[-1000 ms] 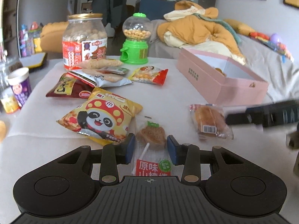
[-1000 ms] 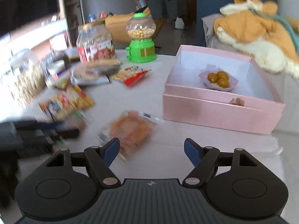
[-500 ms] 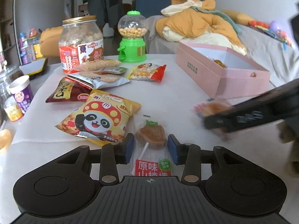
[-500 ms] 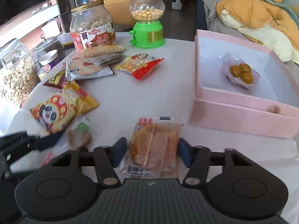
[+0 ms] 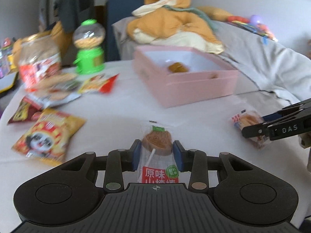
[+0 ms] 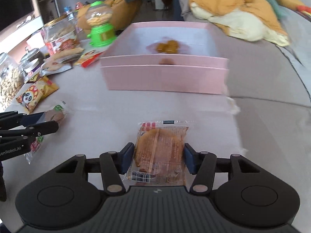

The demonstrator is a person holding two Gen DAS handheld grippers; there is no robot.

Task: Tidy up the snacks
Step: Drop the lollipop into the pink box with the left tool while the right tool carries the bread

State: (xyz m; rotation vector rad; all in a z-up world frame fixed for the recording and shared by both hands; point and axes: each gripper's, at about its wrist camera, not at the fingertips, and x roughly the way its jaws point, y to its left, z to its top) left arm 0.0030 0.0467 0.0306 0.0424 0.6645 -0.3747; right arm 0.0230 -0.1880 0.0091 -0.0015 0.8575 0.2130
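A wrapped brown lollipop [image 5: 156, 141] with a red label sits between the blue pads of my left gripper [image 5: 156, 151]. Its jaws are closing and press on the packet, which hangs a little above the white table. In the right wrist view, my right gripper [image 6: 159, 157] is shut on a clear packet of flat bread [image 6: 160, 147], held above the table in front of the pink box [image 6: 165, 75]. The box holds a small wrapped pack of yellow-brown sweets [image 6: 168, 45]. Each gripper shows in the other's view: the right [image 5: 252, 126] at the far right, the left [image 6: 48, 121] at the far left.
Loose snack bags lie left of the box: a yellow panda bag [image 5: 48, 136], a dark red bag [image 5: 21, 112], a red-tipped packet [image 5: 101, 82]. Behind stand a peanut jar [image 5: 38, 62] and a green candy dispenser [image 5: 89, 48]. A sofa with an orange blanket [image 5: 175, 29] is beyond the table.
The right gripper closed on the bread packet and carried it toward the pink box. The left gripper tightened on the lollipop, lifted it and swung right toward the box.
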